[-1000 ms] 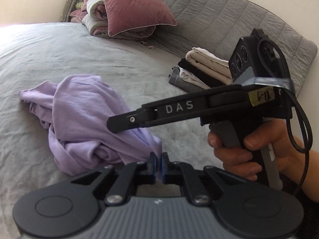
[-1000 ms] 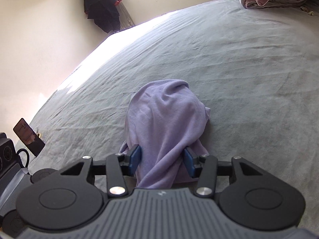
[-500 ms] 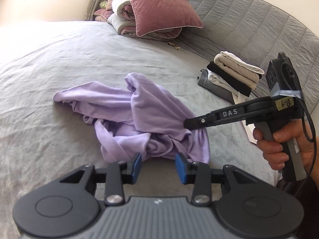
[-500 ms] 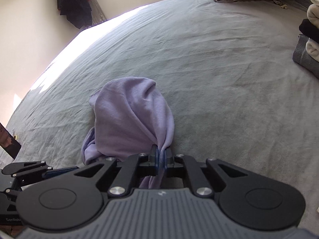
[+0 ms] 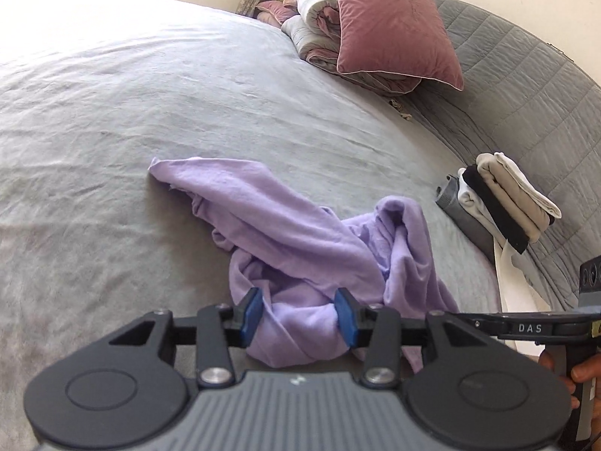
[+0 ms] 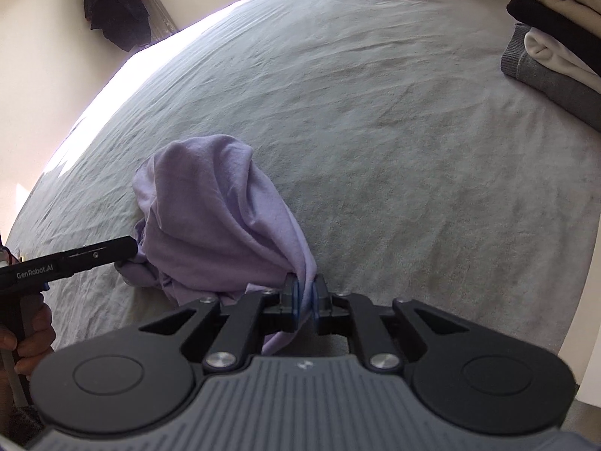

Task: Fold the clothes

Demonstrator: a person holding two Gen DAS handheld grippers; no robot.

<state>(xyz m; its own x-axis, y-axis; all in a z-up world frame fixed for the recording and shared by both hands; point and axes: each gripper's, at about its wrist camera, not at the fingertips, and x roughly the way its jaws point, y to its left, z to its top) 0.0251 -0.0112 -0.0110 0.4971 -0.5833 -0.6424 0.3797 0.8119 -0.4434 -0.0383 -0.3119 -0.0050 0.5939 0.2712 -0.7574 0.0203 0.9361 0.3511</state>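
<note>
Lilac garment crumpled on grey bedspread, near bed's front edge. Right gripper pinches fold of fabric, jaws clamped tight. Left gripper jaws wide, straddling bunched cloth, not gripping. Folded clothes stack well apart, by quilted headboard.

Grey bed, sunlit at far left; quilted grey headboard right; cream wall; pink pillow far.

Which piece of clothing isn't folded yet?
The purple garment, crumpled mid-bed. The others sit folded in the stack near the bed's edge.
</note>
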